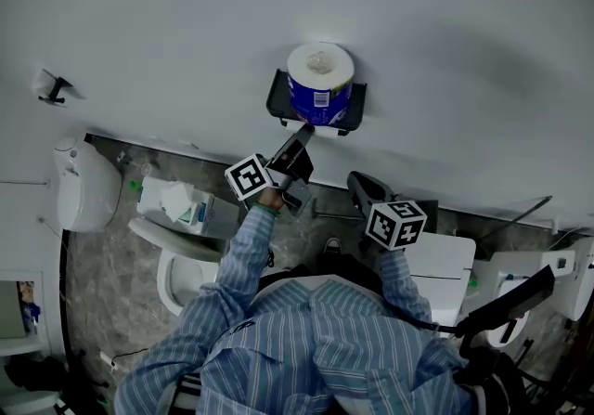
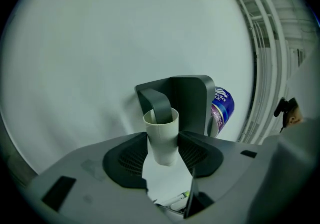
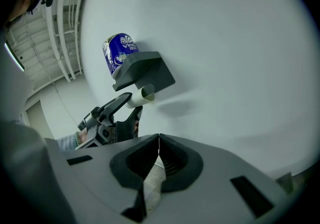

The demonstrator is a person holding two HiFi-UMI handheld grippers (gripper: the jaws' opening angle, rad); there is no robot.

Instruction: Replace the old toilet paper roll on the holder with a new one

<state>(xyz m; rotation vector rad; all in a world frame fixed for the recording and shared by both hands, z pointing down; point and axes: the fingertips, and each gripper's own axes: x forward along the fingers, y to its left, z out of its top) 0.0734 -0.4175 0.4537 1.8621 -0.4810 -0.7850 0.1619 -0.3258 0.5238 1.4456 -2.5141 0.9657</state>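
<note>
Closest to view are the shoulders of a person's striped shirt (image 1: 306, 348), with both arms stretched toward a pale wall (image 1: 445, 51). The left gripper (image 2: 163, 149) is clamped on a bare cardboard tube (image 2: 162, 134), one pad on each side. This tube is all that remains of the old roll. Just beyond the left gripper's tips, the curved arm of the dark holder (image 2: 190, 97) hooks into the tube's open top, so the tube does not look fully off yet. The right gripper (image 3: 159, 140) hangs below and to the side of the holder, its jaws pressed together with nothing between them.

Above the left gripper, the new roll (image 1: 320, 79) stands on end on top of the holder, in a blue wrapper.

The job looks to be in its early part. The old tube is gripped but not removed. Left to do: slide it free, put it aside, then get the new roll onto the arm.

White lettering on the wrapper appears to begin "Vin" and then curves out of sight. A small white label panel is too fine to read.
</note>
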